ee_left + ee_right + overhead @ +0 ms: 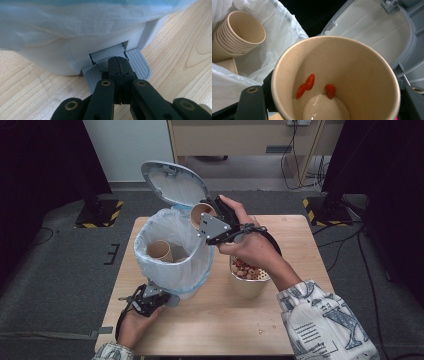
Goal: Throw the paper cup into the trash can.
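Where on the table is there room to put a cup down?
The table is bare along its near edge, between the two forearms, and at the far right corner. It is crowded in the middle: the white bin stands at the left, and the bowl of nuts sits right beside it.

The table [210, 330] shows pale wood with visible grain and a matt finish. The bin [50, 60] looks like smooth white plastic, its pedal [140, 65] grey ribbed plastic, its lid [172, 182] grey plastic with a slight sheen. The liner bag [170, 227] is thin, crinkled, translucent film. The paper cup [337, 80] is matt beige, wet and glossy at its bottom. The stacked cups [239, 35] look matt paper too
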`<state>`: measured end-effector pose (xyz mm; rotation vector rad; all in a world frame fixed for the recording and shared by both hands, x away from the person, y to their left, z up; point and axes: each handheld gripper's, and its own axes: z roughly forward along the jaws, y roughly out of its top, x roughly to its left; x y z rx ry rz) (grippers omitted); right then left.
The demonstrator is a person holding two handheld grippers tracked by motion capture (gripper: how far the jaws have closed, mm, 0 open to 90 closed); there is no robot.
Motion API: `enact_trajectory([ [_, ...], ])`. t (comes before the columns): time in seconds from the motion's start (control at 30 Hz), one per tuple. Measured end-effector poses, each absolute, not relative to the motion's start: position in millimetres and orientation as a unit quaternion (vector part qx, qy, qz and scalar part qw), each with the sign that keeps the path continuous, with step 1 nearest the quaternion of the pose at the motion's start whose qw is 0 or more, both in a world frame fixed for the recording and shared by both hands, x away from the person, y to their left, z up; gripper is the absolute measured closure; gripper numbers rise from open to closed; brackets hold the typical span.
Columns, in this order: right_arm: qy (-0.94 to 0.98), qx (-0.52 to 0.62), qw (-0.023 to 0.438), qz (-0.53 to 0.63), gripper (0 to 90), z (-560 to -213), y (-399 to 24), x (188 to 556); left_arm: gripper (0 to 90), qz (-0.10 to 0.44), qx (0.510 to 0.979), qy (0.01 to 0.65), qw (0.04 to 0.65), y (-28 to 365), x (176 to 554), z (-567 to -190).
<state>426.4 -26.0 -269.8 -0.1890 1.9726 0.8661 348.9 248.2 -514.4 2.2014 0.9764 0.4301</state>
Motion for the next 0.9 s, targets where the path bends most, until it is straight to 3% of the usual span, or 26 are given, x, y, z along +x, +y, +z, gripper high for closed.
enact_trajectory([
  [0.9, 0.811, -0.078, 0.441, 0.377, 27.0, -278.1, 6.7, 433.1, 90.0, 0.165, 0.845, 0.376, 0.342, 248.4, 349.0, -514.5],
])
